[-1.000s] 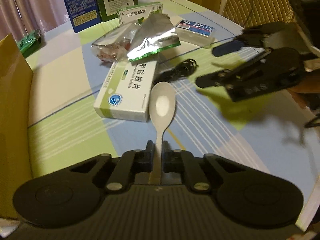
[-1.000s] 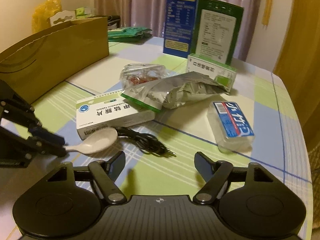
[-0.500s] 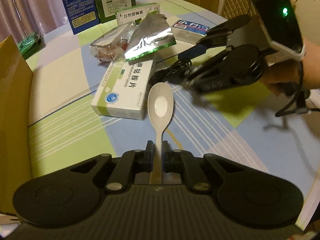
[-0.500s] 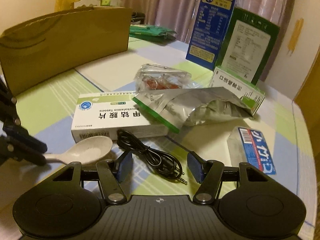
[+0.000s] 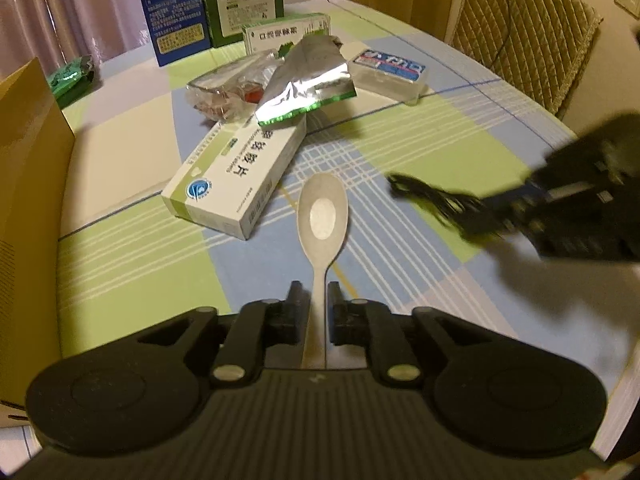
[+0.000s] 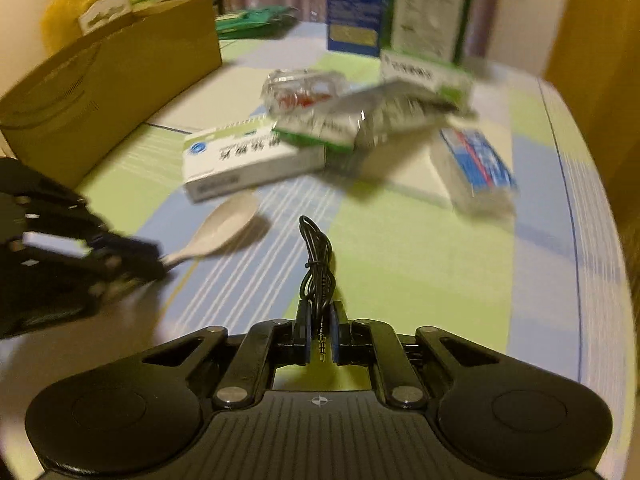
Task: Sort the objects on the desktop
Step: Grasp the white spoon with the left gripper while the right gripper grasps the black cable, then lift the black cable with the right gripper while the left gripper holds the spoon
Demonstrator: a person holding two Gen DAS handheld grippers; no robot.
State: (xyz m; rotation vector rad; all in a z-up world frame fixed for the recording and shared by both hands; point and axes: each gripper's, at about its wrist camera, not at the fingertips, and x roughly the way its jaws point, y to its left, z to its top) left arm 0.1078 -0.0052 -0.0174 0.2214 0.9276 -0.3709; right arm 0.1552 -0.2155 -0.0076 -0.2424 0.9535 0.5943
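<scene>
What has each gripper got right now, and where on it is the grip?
The left gripper is shut on the white spoon, by its handle. The right gripper is shut on the black audio cable, near its plug end.

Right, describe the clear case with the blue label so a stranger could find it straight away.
Start at the two tall boxes standing at the table's far edge. Come nearer, past the foil pouch; the clear case lies flat to its right, apart from the pile. It alone is see-through plastic with a blue and red label on top.
</scene>
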